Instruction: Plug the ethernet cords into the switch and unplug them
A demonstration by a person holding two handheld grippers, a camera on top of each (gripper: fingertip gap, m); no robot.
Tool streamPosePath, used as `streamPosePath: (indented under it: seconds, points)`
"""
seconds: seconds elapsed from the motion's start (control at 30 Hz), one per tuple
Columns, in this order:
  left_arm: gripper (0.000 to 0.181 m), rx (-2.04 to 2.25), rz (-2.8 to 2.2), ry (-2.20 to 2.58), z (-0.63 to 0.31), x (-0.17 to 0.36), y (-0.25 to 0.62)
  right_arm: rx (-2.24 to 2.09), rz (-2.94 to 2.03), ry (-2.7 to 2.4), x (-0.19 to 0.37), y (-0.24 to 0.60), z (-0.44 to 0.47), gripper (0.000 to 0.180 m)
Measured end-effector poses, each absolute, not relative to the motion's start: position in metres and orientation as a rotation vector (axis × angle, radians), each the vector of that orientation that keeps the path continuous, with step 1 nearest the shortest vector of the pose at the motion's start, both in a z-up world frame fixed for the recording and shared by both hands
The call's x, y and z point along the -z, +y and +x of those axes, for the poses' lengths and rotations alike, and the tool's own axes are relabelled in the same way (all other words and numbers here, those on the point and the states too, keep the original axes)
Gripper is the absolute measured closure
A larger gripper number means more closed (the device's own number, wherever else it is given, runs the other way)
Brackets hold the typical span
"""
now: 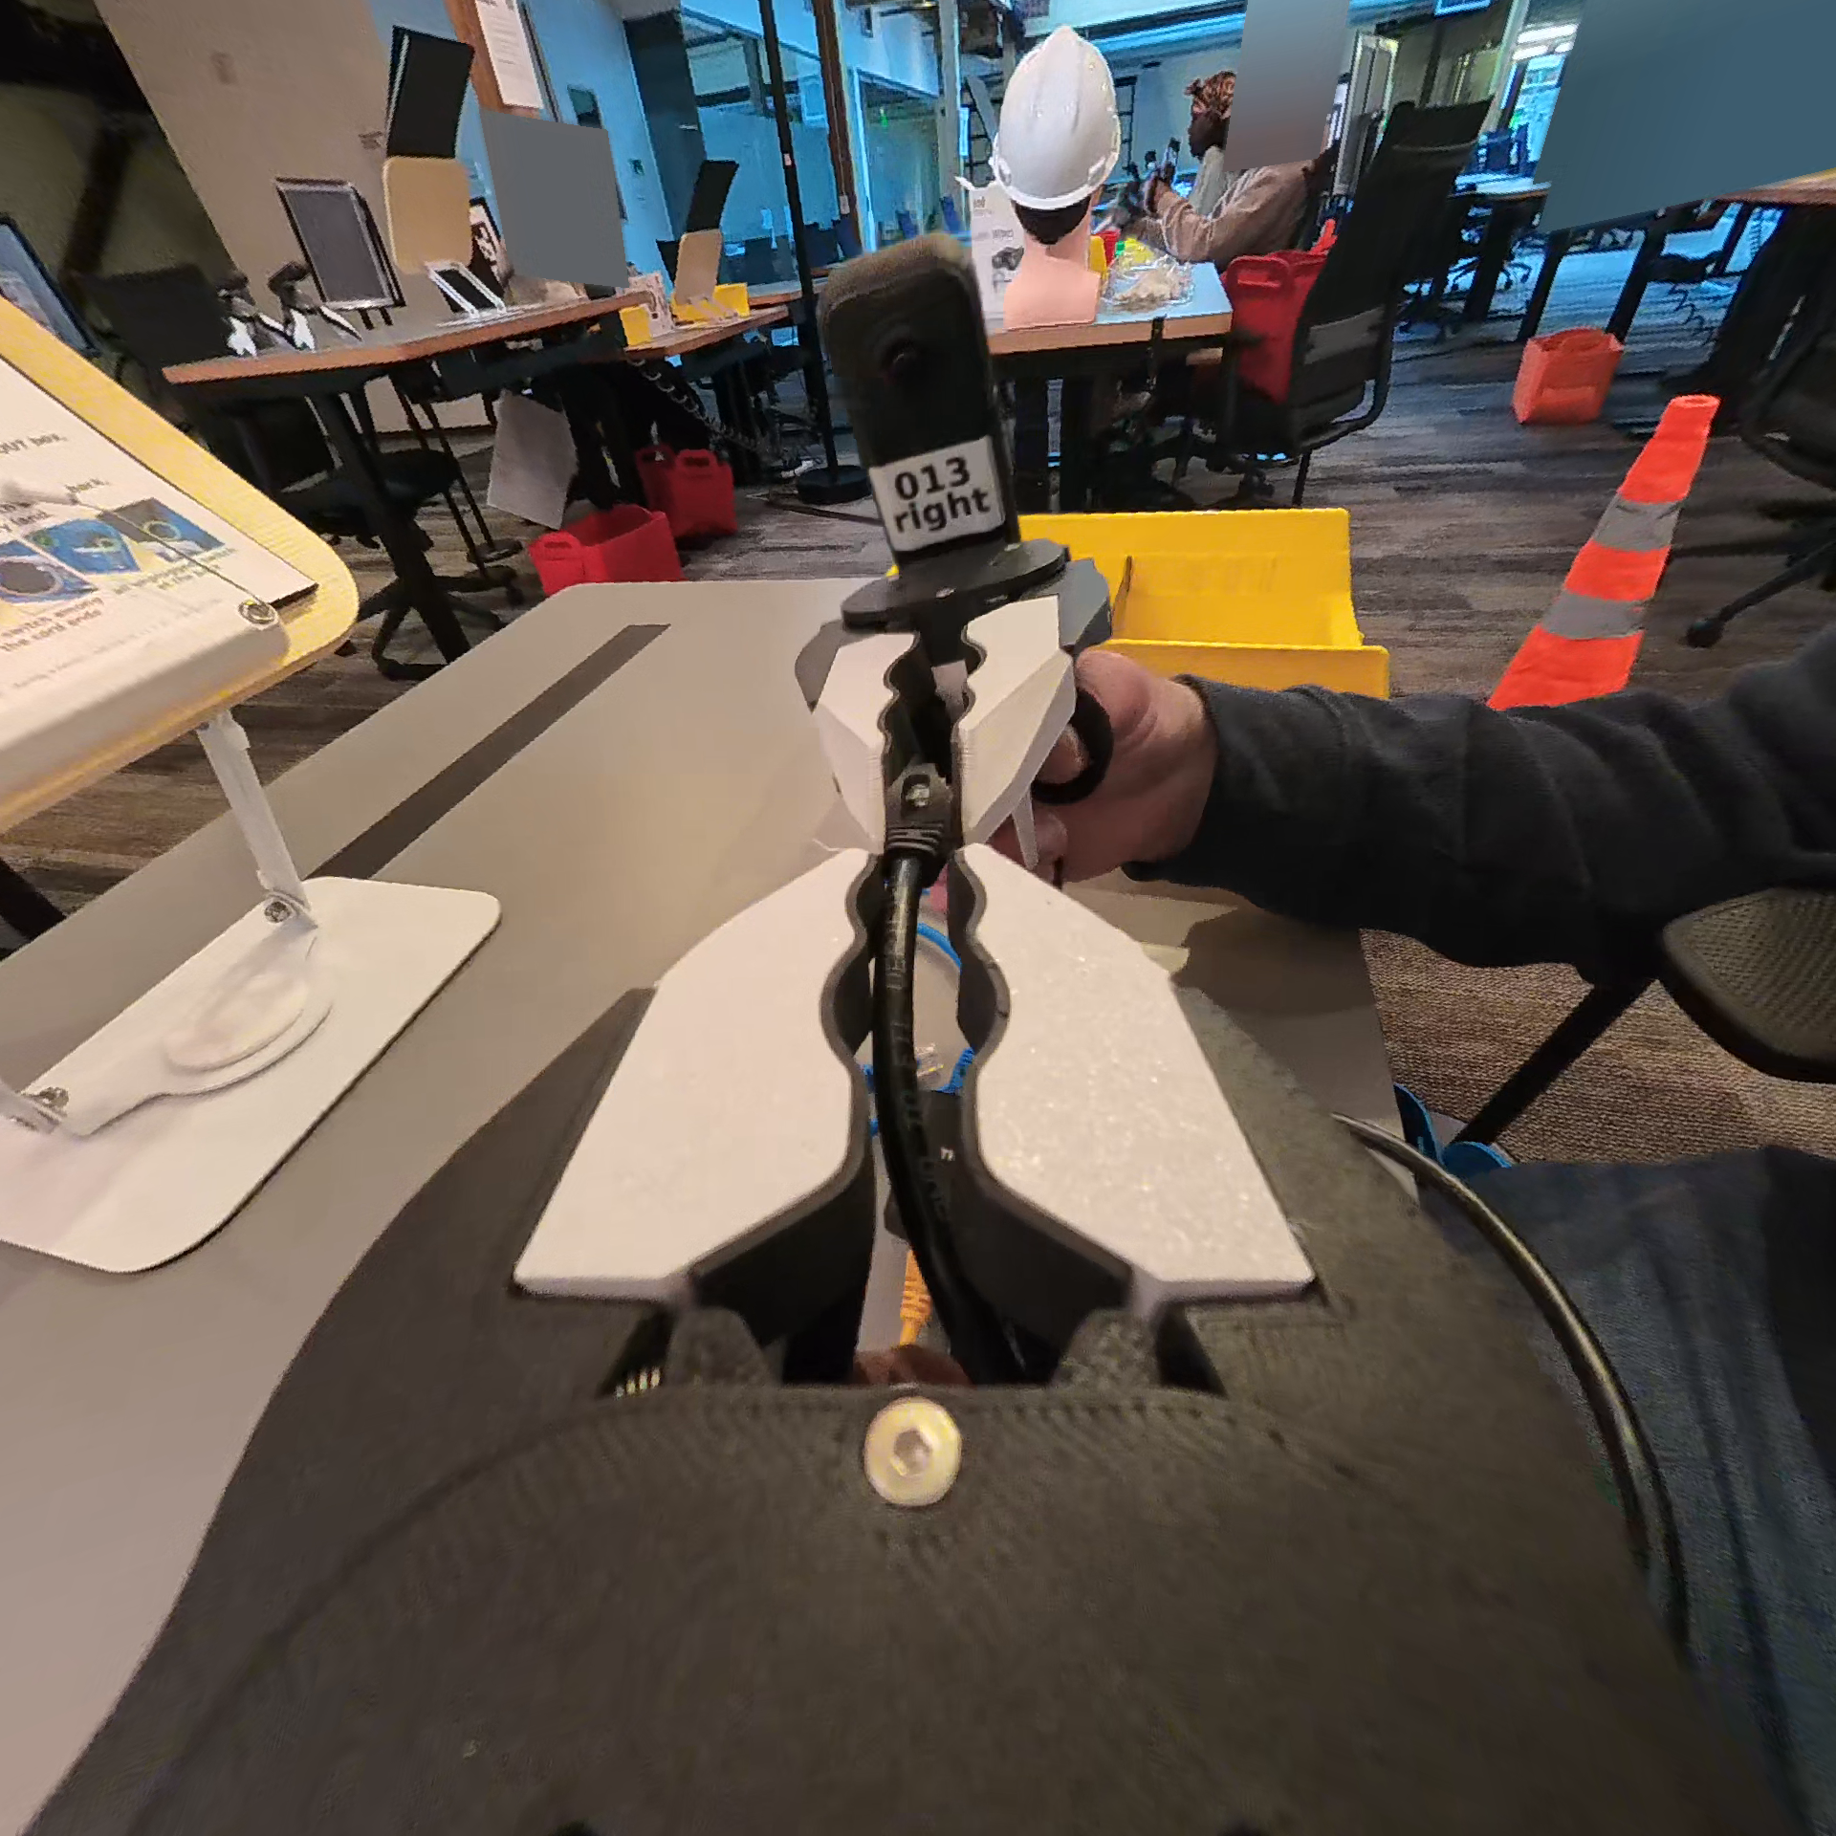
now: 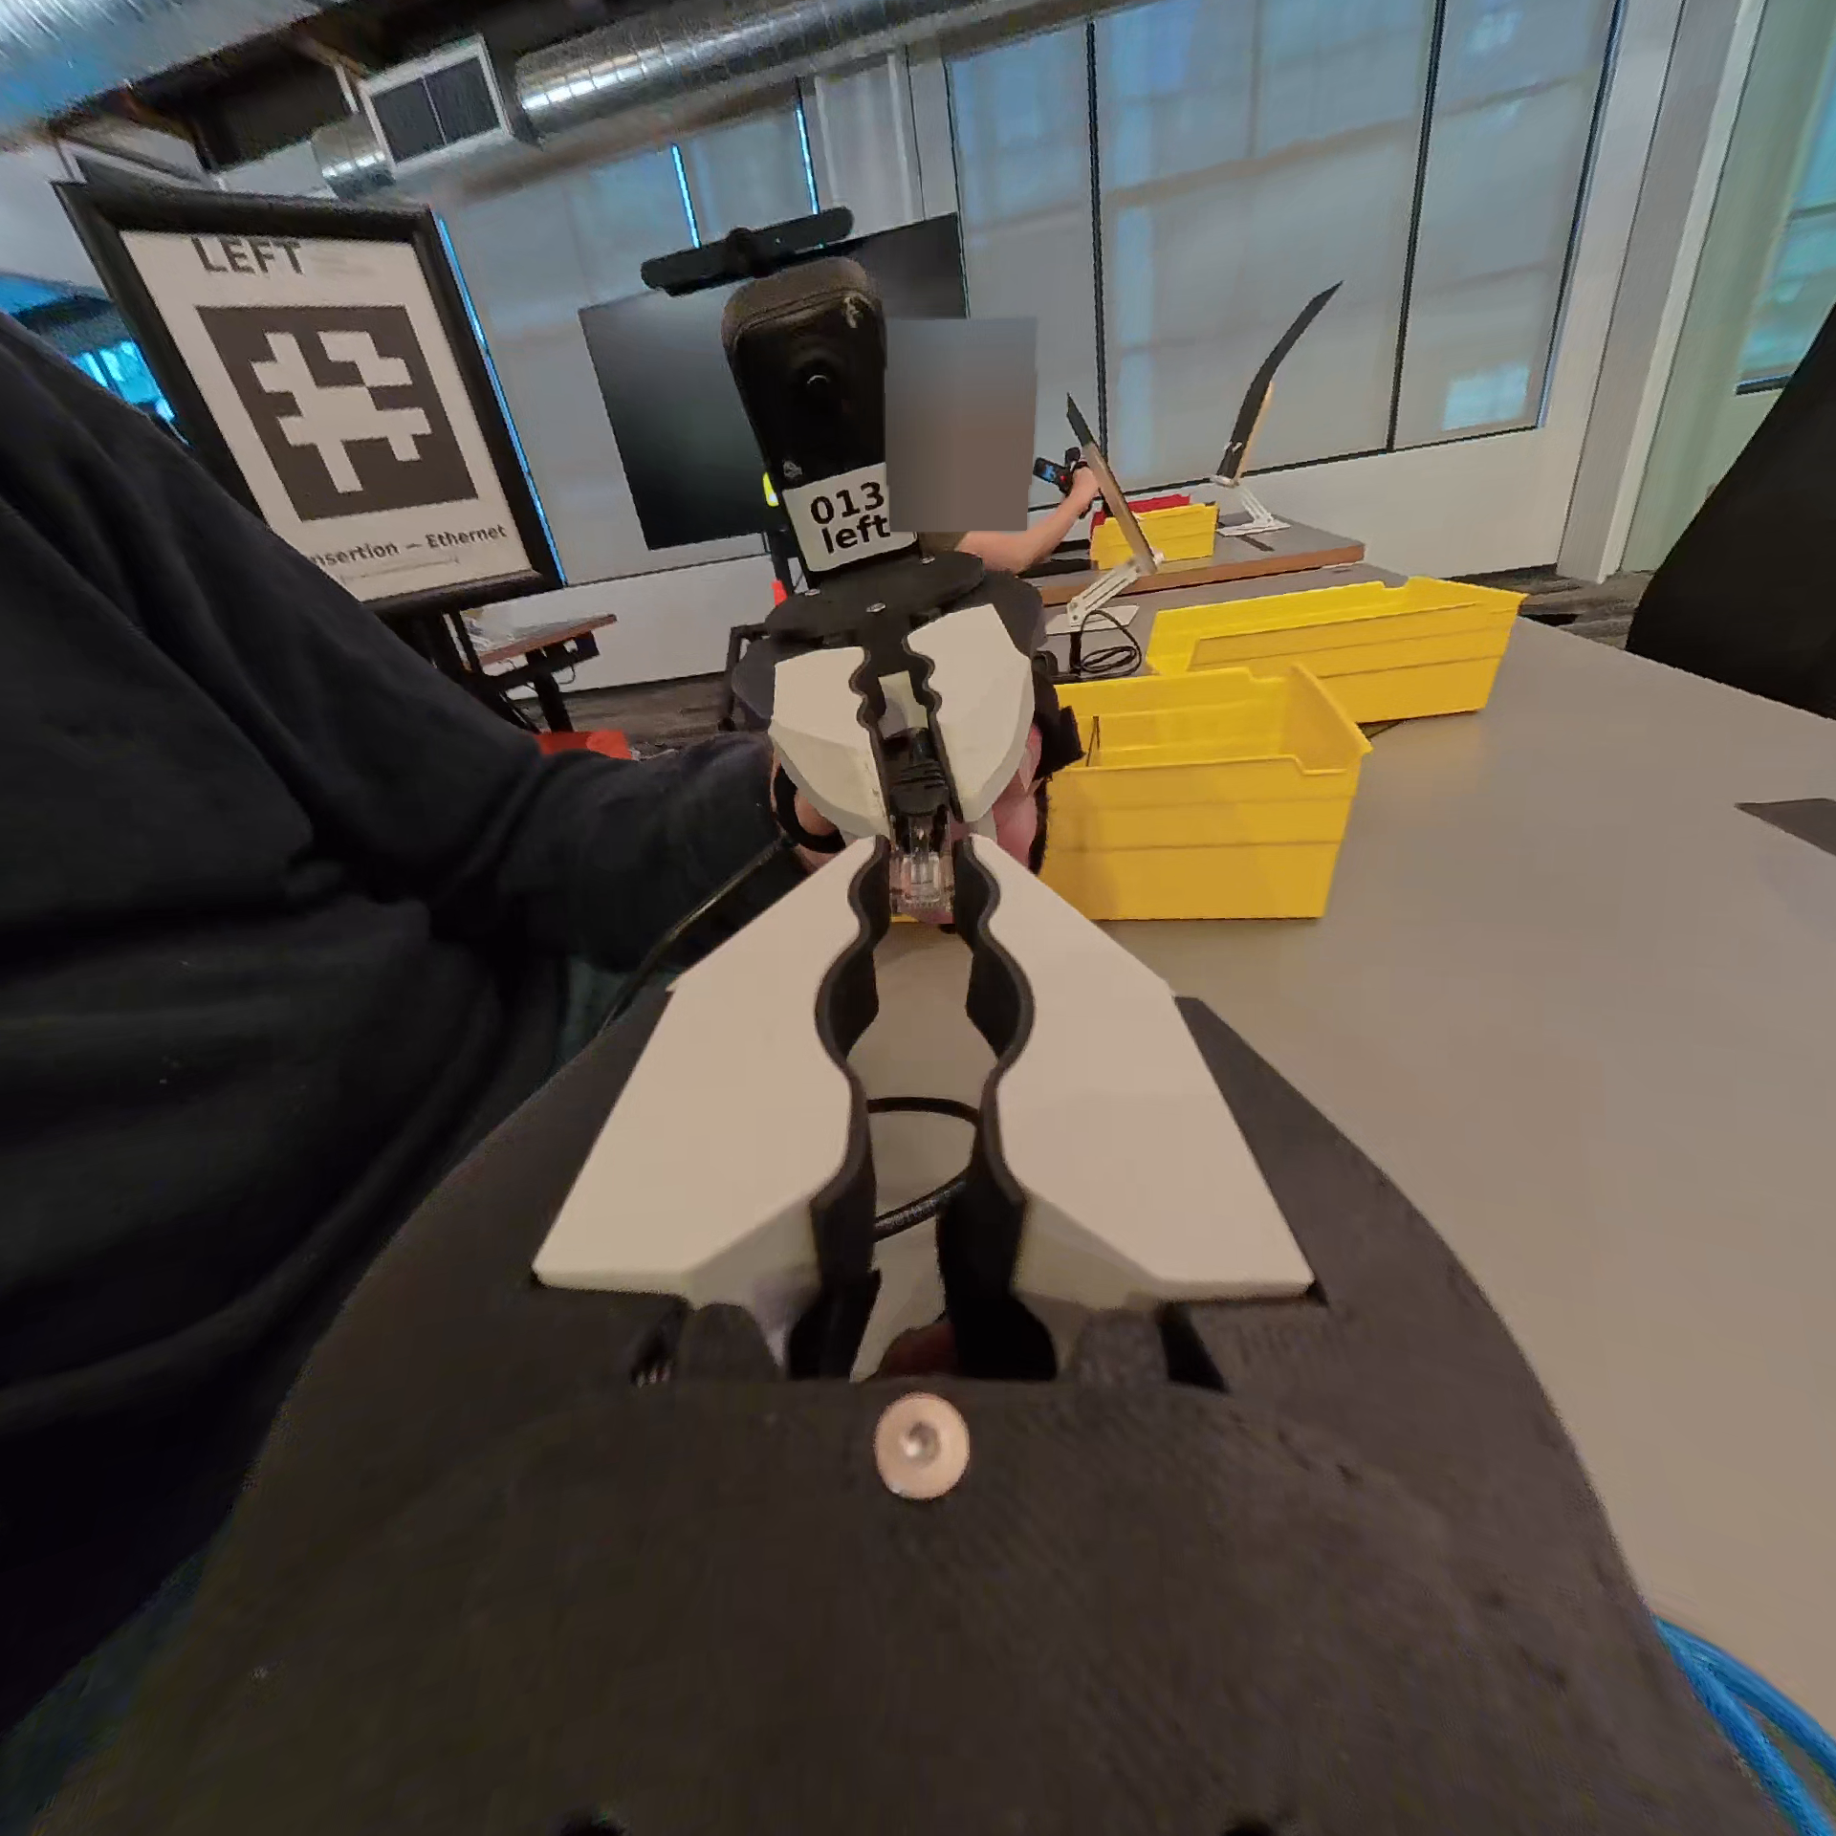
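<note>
Right wrist view shows the black cord's clear plug held up in the air, over the table's near edge. The 2 grippers face each other: left gripper squeezes the cord, right gripper pinches the plug, maybe to pass it.

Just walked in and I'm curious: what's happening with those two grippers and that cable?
A person holds a hand-held gripper in each hand, tip to tip above a grey table. The left hand-held gripper is shut on a black ethernet cord just behind its clear plug. The right hand-held gripper has its fingertips around that plug; whether it grips yet is unclear. No switch is in view, so nothing is plugged in here.
</note>
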State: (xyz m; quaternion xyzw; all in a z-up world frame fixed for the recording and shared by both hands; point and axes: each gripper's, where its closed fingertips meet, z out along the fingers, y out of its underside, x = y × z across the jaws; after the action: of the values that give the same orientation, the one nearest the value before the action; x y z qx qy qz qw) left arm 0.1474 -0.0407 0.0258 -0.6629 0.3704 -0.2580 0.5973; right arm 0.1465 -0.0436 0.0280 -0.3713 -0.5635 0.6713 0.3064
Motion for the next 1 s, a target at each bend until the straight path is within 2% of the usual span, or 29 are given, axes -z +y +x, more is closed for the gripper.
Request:
streamPosePath:
  seconds: [1.0]
  points:
    - [0.170,0.545,-1.462,0.866,0.1543,-0.0289,-0.0438,-1.932,-0.978,-1.452,-0.0274,-0.0465,0.1518,0.169]
